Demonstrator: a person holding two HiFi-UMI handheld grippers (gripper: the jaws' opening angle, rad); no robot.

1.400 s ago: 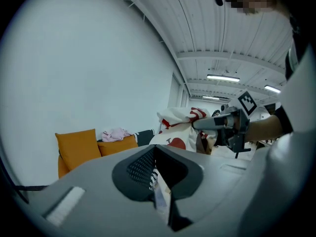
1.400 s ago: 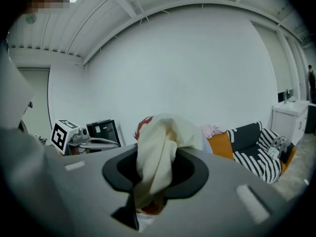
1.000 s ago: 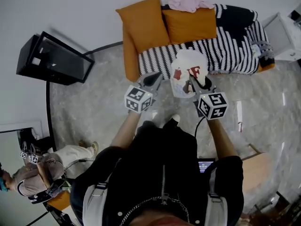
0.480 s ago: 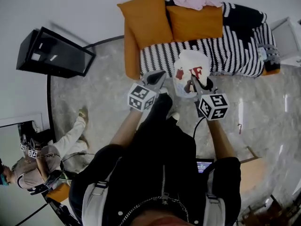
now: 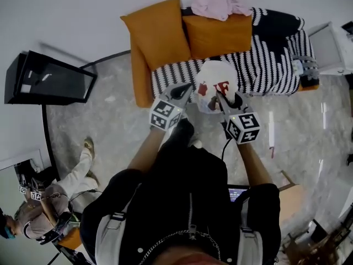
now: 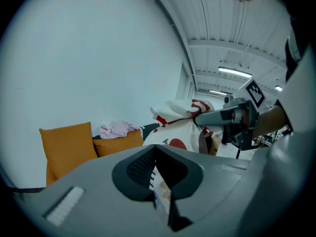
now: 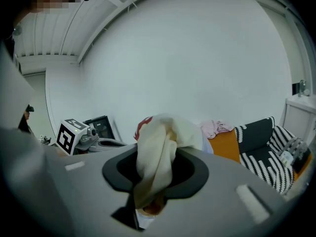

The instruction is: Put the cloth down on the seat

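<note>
While we stand at the sofa (image 5: 140,76), left gripper (image 5: 183,90): its jaws are drawn close on a pale sliver at the left edge of the cloth (image 5: 218,81).
Right gripper (image 5: 222,96): its jaws pinch a thick bunch of the cloth; this hand is nearer its bulk.
Cloth: white with red print, held in the air between our grippers, mostly gathered at the right one and drooping from it.
Seat (image 5: 171,76): under a striped throw (image 5: 276,54), it lies ahead of and below both jaws, its length running across us.
Coming move: forward and down, we judge, onto open stripes.
Orange cushions (image 5: 218,35): propped at the back, beyond the cloth.
Pink garment (image 5: 218,5): bunched behind the cushions, well apart from our cloth.
</note>
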